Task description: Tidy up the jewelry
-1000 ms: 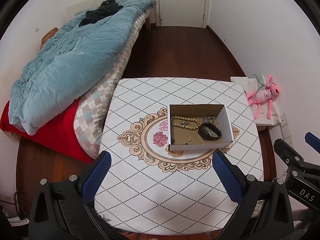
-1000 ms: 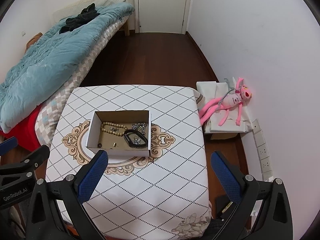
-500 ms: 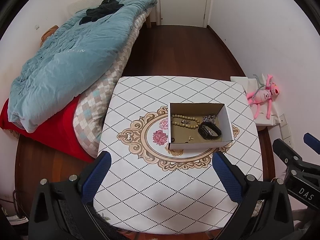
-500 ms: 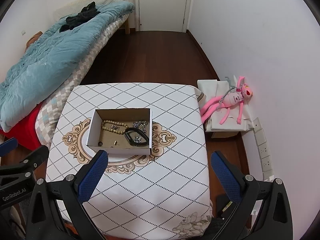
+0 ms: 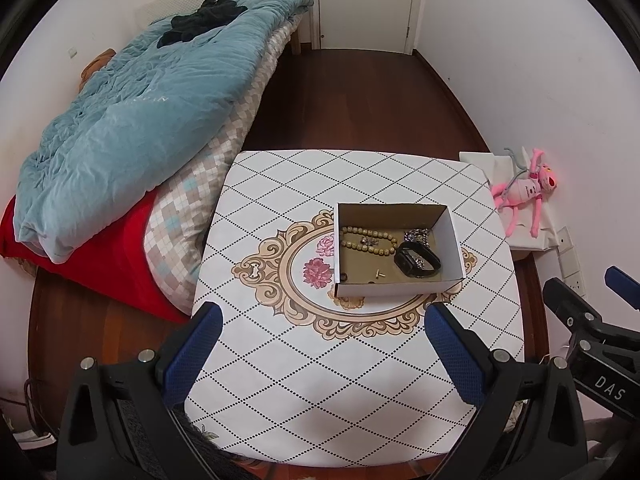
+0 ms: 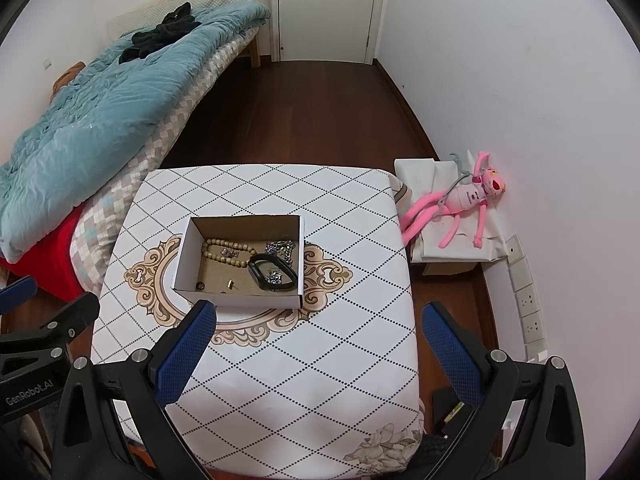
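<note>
One pink plush toy (image 6: 460,204) beside table (image 6: 256,360)

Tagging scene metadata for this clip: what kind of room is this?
Most likely a home bedroom. A bed piled with a teal quilt runs along the left wall, a pink plush toy lies by the right wall, and a closed door stands at the far end.

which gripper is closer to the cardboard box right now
Right, narrowly. The right gripper hangs open with its left fingertip nearly at the cardboard box's front wall. The left gripper, also open, sits farther back, the box ahead to its right.
</note>
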Tool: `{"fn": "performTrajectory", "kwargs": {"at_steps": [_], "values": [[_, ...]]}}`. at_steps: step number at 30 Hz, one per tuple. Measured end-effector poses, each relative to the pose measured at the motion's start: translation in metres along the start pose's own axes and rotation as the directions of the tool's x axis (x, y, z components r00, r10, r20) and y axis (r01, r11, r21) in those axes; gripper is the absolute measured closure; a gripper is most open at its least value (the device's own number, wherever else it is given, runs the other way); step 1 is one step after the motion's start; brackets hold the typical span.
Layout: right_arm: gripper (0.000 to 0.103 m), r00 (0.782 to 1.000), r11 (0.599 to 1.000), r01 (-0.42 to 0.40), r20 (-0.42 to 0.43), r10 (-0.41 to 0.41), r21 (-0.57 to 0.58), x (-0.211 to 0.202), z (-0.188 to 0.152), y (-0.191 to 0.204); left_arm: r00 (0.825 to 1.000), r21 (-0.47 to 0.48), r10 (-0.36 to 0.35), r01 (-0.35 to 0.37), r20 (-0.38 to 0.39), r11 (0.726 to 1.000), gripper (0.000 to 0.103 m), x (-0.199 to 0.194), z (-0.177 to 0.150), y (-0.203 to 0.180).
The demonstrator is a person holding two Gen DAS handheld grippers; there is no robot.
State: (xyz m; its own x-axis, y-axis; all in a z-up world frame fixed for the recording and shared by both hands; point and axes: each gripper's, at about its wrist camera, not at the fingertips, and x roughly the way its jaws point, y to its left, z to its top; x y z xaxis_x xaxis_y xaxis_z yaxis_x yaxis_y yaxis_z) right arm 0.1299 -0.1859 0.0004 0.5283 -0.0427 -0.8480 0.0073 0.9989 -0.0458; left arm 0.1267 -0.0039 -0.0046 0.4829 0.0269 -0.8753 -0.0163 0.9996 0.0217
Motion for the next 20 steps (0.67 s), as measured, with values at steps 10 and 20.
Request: {"fn": "performTrajectory", "kwargs": {"at_steps": [10, 20], "values": [[0.000, 1.000, 1.000, 0.002, -0.002, -0.002, 0.000, 0.0007, -0.0027, 0.0003, 1.000, 0.002, -0.003, 0.003, -0.004, 1.000, 0.000, 0.0016, -0.0006, 0.0020], [0.000, 1.000, 1.000, 0.003, -0.006, -0.003, -0.002, 0.0021, -0.0034, 0.0001, 1.000, 0.005, -0.010, 0.010, -0.005, 1.000, 0.000, 0.0042, -0.0001, 0.0029]]}}
